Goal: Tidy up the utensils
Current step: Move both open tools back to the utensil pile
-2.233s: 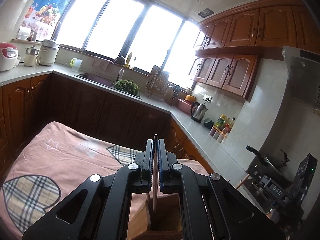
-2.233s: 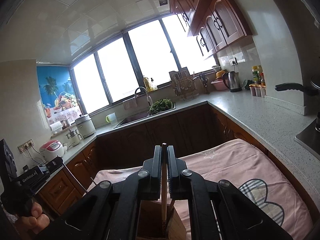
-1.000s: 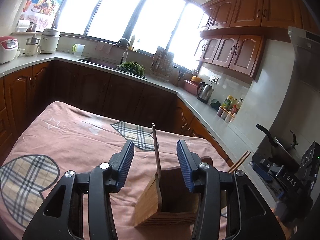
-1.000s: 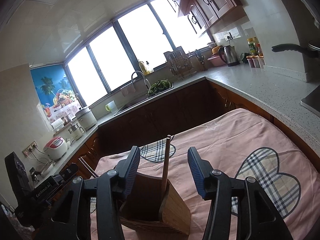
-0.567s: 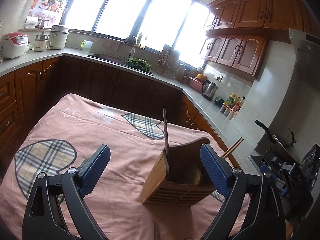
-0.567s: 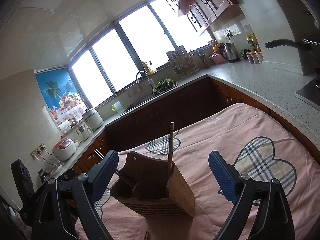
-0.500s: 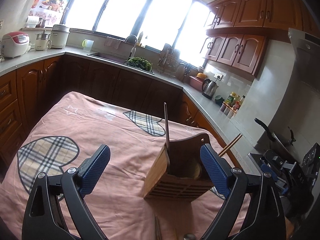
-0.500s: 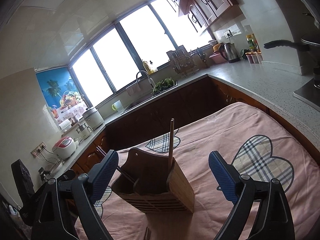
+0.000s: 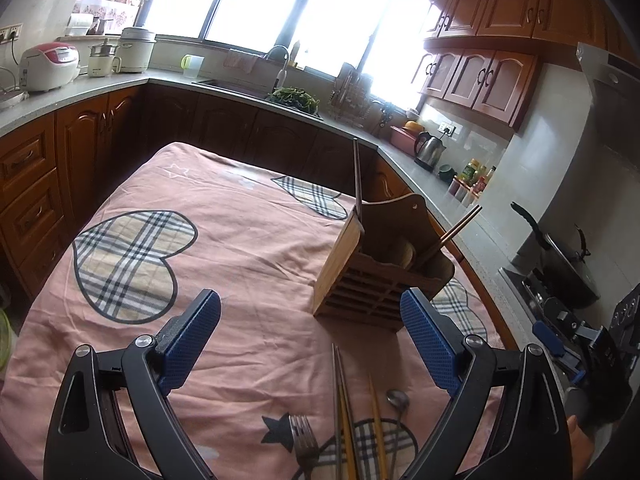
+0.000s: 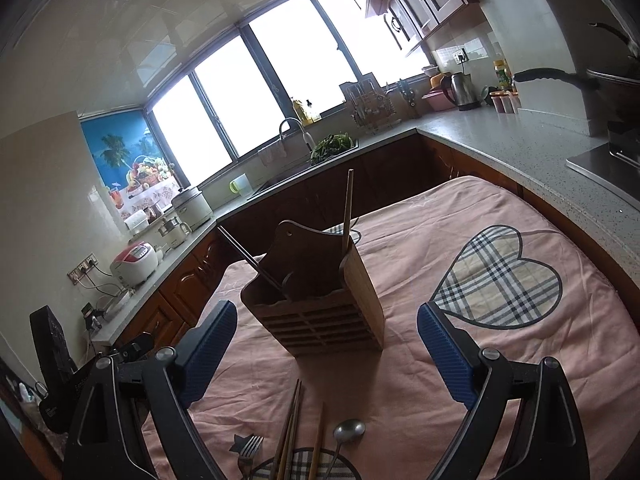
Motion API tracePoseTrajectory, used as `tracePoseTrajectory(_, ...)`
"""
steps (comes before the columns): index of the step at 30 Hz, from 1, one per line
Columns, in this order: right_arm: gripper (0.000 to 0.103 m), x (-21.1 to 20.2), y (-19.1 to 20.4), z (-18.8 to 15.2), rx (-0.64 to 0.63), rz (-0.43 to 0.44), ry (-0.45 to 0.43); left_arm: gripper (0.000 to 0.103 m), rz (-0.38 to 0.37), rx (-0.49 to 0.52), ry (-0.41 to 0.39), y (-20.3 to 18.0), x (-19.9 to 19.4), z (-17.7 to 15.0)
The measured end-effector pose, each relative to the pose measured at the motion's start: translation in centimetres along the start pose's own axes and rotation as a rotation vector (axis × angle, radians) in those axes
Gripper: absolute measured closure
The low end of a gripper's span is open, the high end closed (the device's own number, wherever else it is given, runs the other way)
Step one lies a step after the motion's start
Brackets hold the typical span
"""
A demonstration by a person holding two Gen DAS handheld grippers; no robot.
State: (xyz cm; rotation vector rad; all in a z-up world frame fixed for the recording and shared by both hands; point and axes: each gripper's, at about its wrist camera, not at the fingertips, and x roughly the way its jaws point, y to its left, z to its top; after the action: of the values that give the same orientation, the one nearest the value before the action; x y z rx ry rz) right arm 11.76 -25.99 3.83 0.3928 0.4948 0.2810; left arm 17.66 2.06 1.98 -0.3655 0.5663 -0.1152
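Slatted wooden holder, thin chopsticks — metal fork, spoon

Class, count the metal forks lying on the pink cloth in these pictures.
1. The silver metal fork lies on the pink cloth near its front edge, left of the loose chopsticks. Others may be hidden below the frame.

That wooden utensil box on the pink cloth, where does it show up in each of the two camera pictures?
Left wrist view: the wooden utensil box stands right of centre, beyond the right blue pad.
Right wrist view: the same box stands just left of centre, between the blue pads and beyond them.
Shared landmark: the spoon lying on the cloth in front of the box.
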Motion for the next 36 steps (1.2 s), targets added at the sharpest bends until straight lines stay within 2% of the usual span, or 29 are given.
tracePoseTrajectory(14, 0.01, -1.8, -0.2, -4.6, -0.005, -0.004, 0.069, 0.01, 0.021, -0.029, 0.067, 1.6, -2.2, -4.0)
tracePoseTrajectory(28, 0.01, -2.7, 0.1, -6.0, -0.014, 0.004, 0.087, 0.01, 0.025, -0.028, 0.098, 2.1, -2.8, -5.3)
tracePoseTrajectory(36, 0.012, -1.8, 0.6, -6.6, -0.033, 0.01, 0.116, 0.01, 0.031, -0.011, 0.152, 2.1, -1.9, -6.6)
